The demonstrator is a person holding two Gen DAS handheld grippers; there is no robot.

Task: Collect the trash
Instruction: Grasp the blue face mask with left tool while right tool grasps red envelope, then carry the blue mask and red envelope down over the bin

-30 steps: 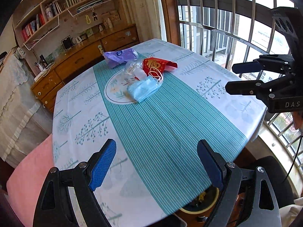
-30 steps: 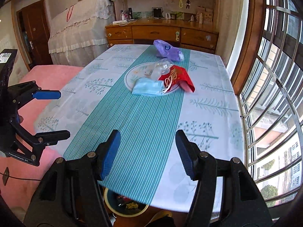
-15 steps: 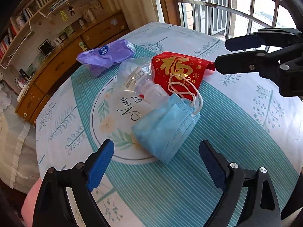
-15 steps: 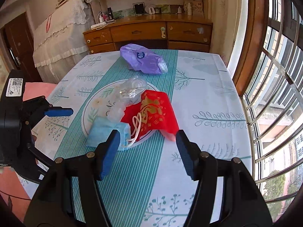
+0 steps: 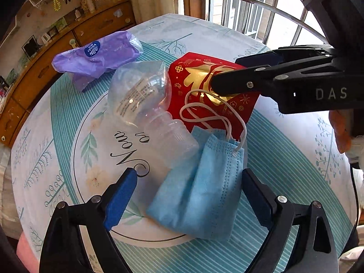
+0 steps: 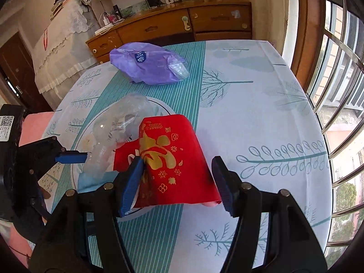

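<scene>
My left gripper (image 5: 190,195) is spread wide and hangs over the near end of the blue face mask (image 5: 200,193), one jaw on either side and neither pad touching it. I take that mask as my landmark: it lies folded on the round printed centre of the tablecloth (image 5: 295,159) that covers the surface. Just beyond the mask, touching its far left corner, lies a crushed clear plastic bottle (image 5: 145,104) on its side. The mask's white ear loops (image 5: 204,116) trail over a red packet with gold lettering (image 6: 173,157), which sits just beyond the mask to the right. My right gripper (image 6: 179,177) is also spread, its jaws straddling that red packet; I cannot tell whether its left pad brushes it. Farthest from the mask, past the bottle, rests a purple tissue pack (image 5: 97,56), apart from the rest
</scene>
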